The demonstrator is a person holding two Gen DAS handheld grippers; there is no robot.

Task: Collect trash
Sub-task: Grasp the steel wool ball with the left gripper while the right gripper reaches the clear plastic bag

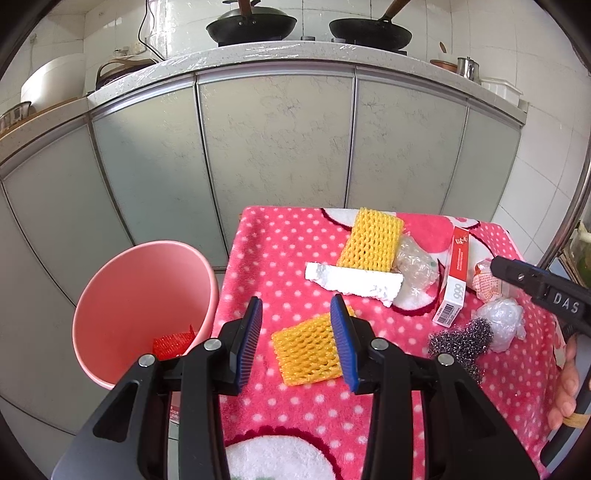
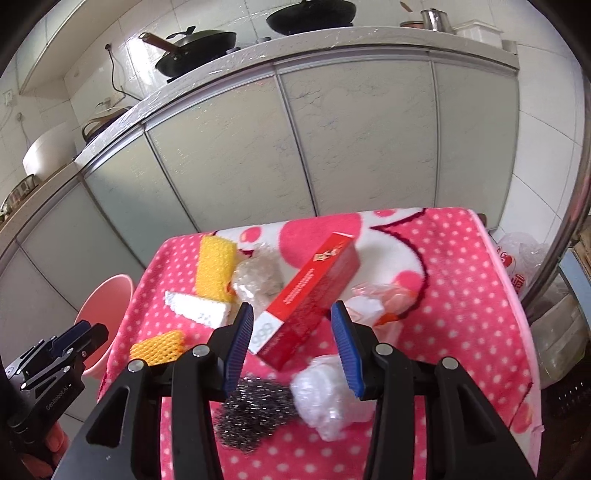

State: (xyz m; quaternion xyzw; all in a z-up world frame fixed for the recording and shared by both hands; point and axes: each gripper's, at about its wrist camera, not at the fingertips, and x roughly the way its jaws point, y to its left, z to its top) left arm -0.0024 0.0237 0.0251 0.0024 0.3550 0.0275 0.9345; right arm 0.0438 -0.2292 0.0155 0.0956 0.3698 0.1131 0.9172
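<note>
A pink bin [image 1: 122,295] stands left of the table and holds a red foam net [image 1: 173,341]. My left gripper [image 1: 297,314] is open and empty above a yellow foam net [image 1: 306,349] on the pink dotted blanket [image 1: 280,251]. Further back lie another yellow net [image 1: 371,240], a white foam block [image 1: 354,282], a clear wrapper [image 1: 415,264], a red and white box [image 1: 452,280], a steel scourer [image 1: 461,341] and a white plastic wad [image 1: 502,325]. My right gripper [image 2: 291,321] is open, with the red box [image 2: 314,295] between its fingers but not gripped.
Grey cabinet doors [image 1: 273,140] run behind the table under a counter with woks [image 1: 251,26]. A crumpled orange-print wrapper [image 2: 384,299] lies right of the box. A plastic bag [image 2: 521,258] sits off the table's right side.
</note>
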